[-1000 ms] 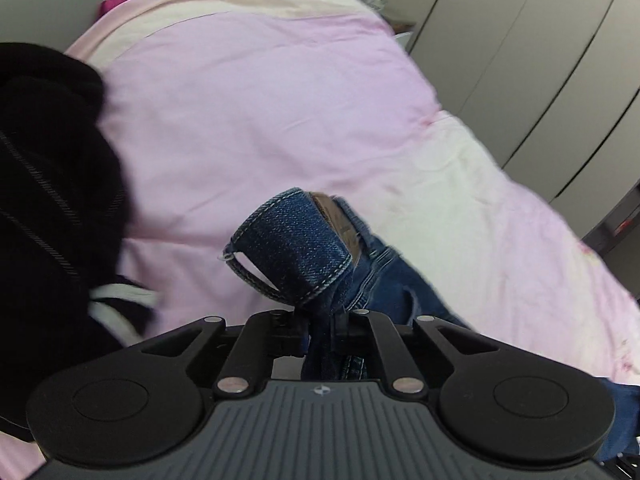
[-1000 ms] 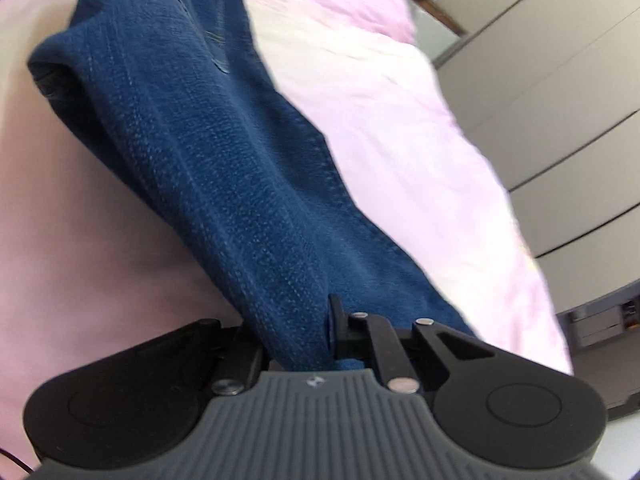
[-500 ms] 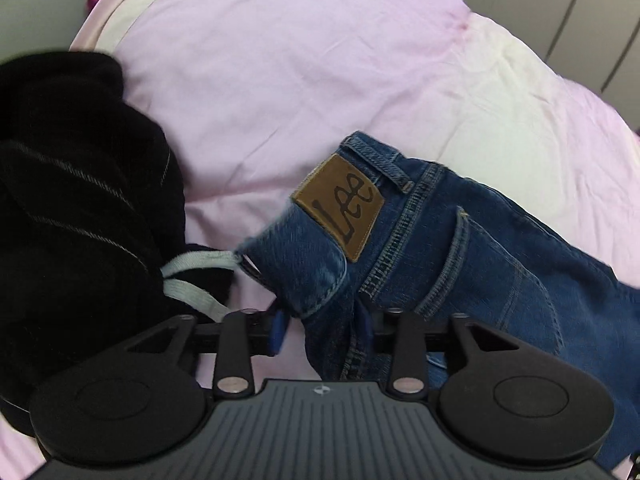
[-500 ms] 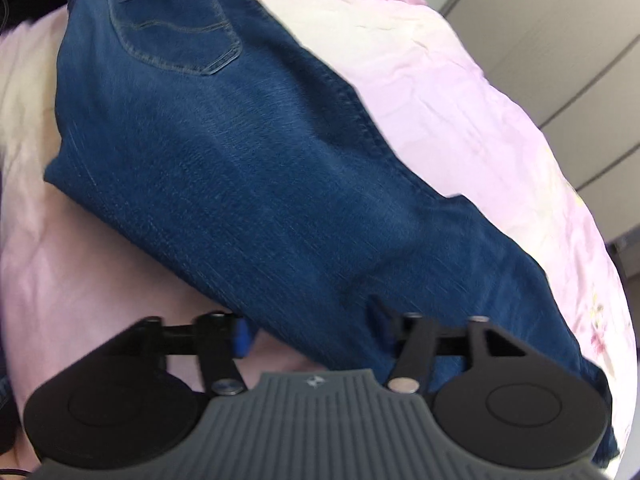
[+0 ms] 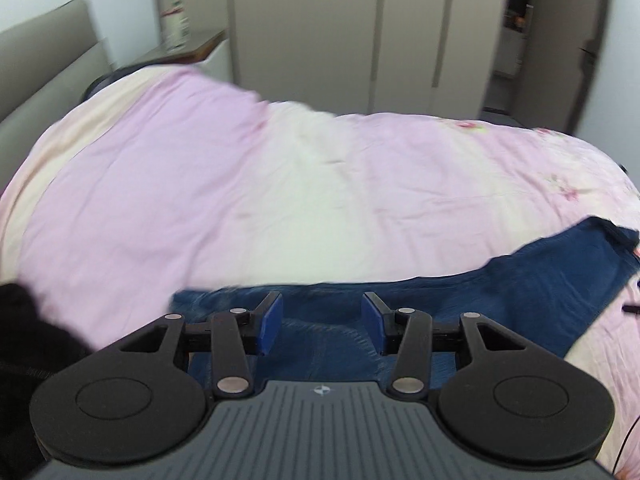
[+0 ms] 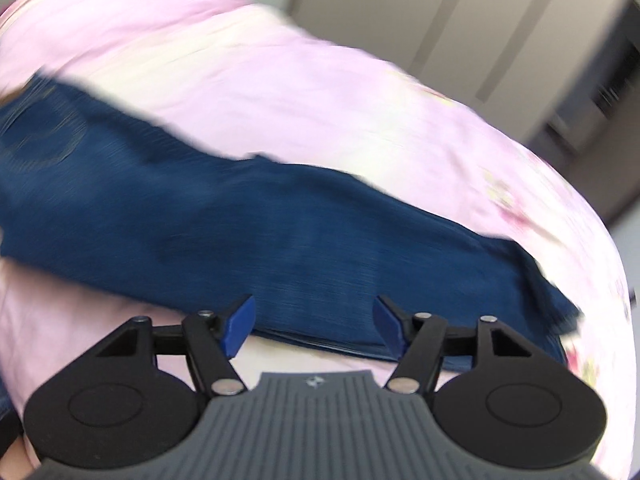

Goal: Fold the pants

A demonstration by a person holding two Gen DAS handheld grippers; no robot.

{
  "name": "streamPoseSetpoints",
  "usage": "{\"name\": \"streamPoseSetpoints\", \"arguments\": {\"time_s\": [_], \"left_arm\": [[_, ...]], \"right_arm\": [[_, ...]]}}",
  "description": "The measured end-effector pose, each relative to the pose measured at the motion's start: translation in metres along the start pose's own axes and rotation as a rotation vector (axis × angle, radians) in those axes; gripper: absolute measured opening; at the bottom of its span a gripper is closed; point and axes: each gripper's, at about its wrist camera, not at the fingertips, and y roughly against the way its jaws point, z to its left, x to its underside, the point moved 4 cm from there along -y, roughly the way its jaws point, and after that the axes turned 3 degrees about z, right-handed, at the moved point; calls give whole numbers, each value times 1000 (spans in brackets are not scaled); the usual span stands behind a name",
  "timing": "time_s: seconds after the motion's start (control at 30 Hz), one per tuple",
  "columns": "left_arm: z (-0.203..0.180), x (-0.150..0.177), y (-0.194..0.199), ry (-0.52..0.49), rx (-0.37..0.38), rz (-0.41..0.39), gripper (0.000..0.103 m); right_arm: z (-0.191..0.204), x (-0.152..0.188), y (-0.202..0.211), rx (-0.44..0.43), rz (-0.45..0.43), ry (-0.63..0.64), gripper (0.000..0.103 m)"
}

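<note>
**Lying flat: jeans released on pink bed**

Blue jeans (image 5: 500, 292) stretch lengthwise along the near edge of the pink quilt (image 5: 200, 184), just beyond both tools. Left gripper (image 5: 322, 322) hangs unclenched and widening; right gripper (image 6: 314, 326), also empty, narrows slightly. Both tilt downward above the denim, touching nothing.

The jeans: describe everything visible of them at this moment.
The jeans are dark blue denim, lying flat and stretched long across the pink quilt, apparently folded leg over leg, with layered edges at the near side. A back pocket shows faintly at the far left end in the right wrist view. Neither gripper touches them. Blur hides finer detail.
</note>
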Motion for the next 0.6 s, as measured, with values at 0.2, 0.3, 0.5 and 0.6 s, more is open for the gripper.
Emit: {"name": "streamPoseSetpoints", "arguments": {"time_s": [0.2,0.3,0.5,0.6], "left_arm": [[-52,-5,-66,-148,48,64,54],[-67,1,-109,-201,35,100,54],[-78,6,-171,-261,0,133,54],[-79,10,-191,-266,-7,170,54]], "right_arm": [[-131,25,-3,26,15,-296,51],[-190,36,-20,41,8,-429,51],[-276,60,-75,97,30,-644,51],[-304,64,-106,82,9,-724,52]]}}
